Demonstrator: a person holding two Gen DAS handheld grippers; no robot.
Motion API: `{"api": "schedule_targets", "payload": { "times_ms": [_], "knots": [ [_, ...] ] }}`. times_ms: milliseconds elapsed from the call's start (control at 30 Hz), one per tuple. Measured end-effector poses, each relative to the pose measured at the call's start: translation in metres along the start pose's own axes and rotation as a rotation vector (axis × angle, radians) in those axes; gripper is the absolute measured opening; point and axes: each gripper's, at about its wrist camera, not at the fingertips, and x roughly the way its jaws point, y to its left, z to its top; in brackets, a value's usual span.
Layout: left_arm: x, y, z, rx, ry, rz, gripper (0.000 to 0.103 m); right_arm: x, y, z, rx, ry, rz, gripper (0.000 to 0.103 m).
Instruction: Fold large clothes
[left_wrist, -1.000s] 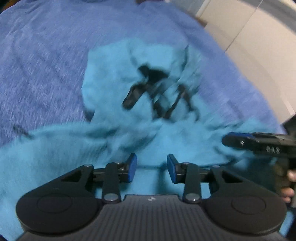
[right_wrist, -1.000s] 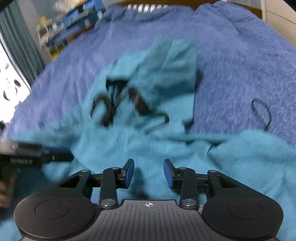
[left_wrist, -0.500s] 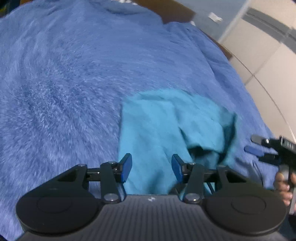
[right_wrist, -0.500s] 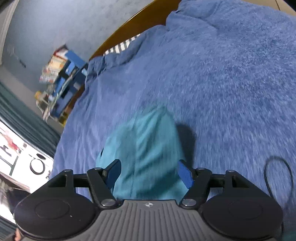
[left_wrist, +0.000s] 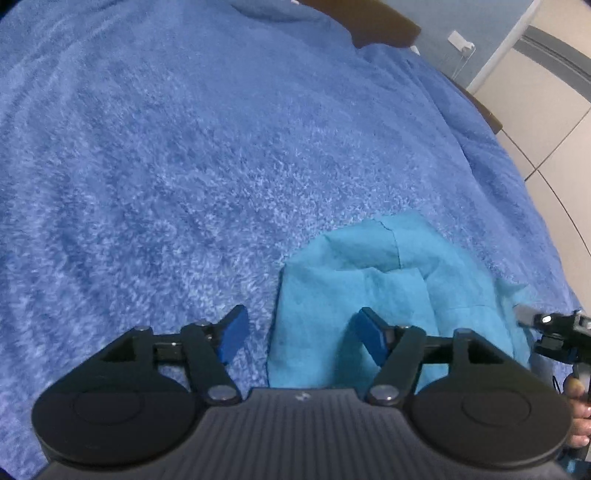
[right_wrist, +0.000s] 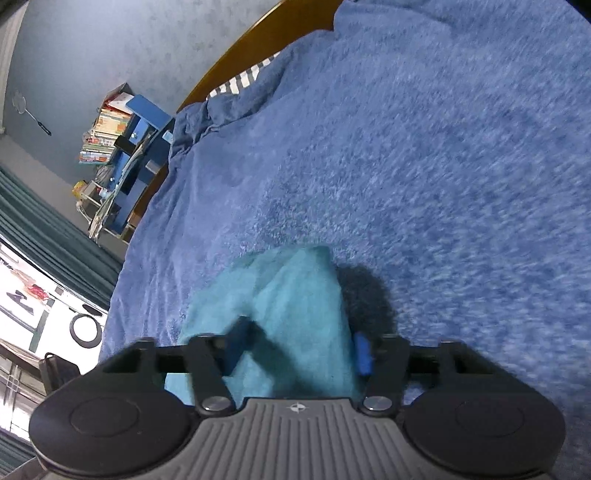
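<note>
A fuzzy blue bed (left_wrist: 184, 147). Left claw (left_wrist: 299, 336) opening over the teal garment (left_wrist: 351, 288); right claw (right_wrist: 295, 350) closing around a fold, which may slip free.

Left gripper (left_wrist: 299, 334) low in frame, jaws opening, blue pads apart. Teal garment (left_wrist: 384, 280) bunched on blue fleece blanket (left_wrist: 184, 166) covering bed; garment's left edge runs between jaws, right pad over cloth, left pad over bare blanket, neither pad seen pressing cloth. Garment folds rumpled, seam visible near top. Right gripper (left_wrist: 532, 320) at far right edge beside garment, fingers (left_wrist: 581, 421) of person's hand on its handle. Brown bed frame (left_wrist: 373, 26) at top, pale tiled floor (left_wrist: 554, 140) right.
</note>
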Motion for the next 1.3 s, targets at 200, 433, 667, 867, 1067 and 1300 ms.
{"api": "schedule_targets", "payload": {
  "times_ms": [200, 433, 667, 867, 1067, 1300],
  "knots": [
    [-0.003, -0.021, 0.009, 0.048, -0.018, -0.121, 0.000, 0.009, 0.026, -0.005, -0.082, -0.011, -0.037, 0.014],
    [-0.120, -0.036, -0.008, 0.100, -0.248, -0.253, 0.000, -0.072, 0.074, -0.011, -0.193, -0.089, 0.048, 0.011],
    [-0.234, -0.039, -0.098, 0.221, -0.238, -0.331, 0.000, -0.162, 0.110, -0.070, -0.320, -0.095, 0.120, 0.012],
    [-0.267, -0.035, -0.189, 0.316, -0.096, -0.255, 0.000, -0.212, 0.114, -0.143, -0.457, 0.025, 0.056, 0.014],
    [-0.286, -0.034, -0.237, 0.400, 0.021, -0.160, 0.000, -0.232, 0.123, -0.213, -0.784, 0.263, -0.140, 0.023],
    [-0.326, -0.025, -0.228, 0.427, -0.012, -0.191, 0.000, -0.276, 0.131, -0.221, -0.842, 0.279, -0.163, 0.027]
  ]
}}
